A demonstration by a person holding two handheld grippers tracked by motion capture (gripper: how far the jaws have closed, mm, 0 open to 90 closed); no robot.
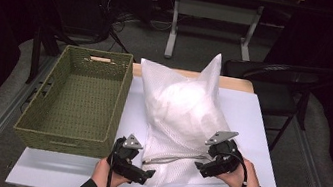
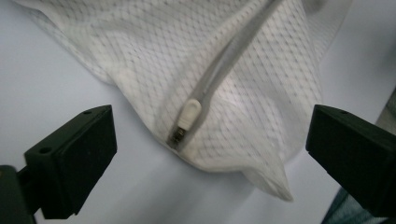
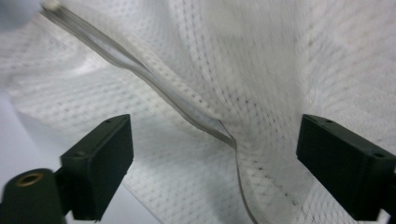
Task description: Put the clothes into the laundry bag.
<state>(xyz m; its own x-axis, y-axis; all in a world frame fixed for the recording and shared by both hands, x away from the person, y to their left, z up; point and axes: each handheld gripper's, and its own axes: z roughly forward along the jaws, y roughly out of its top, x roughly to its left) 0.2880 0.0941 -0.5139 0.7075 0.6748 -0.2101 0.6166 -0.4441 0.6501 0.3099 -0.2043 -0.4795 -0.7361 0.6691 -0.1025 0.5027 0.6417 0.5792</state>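
A stuffed white mesh bag [image 1: 182, 111] lies on the white table [image 1: 252, 117], its grey zipper [image 1: 174, 156] running along the near end. My left gripper [image 1: 145, 174] sits at the bag's near left corner, open. In the left gripper view the black jaws stand wide apart [image 2: 210, 154], with the white zipper pull [image 2: 189, 114] lying between them, untouched. My right gripper [image 1: 203, 168] hovers at the bag's near right side, open. In the right gripper view its jaws [image 3: 215, 163] stand wide, the zipper band [image 3: 187, 105] and mesh [image 3: 280, 70] just ahead, nothing pinched.
An empty green woven basket [image 1: 66, 136] stands on the left part of the table, close beside the bag. A dark folding chair [image 1: 279, 73] is behind the table's far right corner. A strip of bare table runs along the near edge [image 1: 60, 173].
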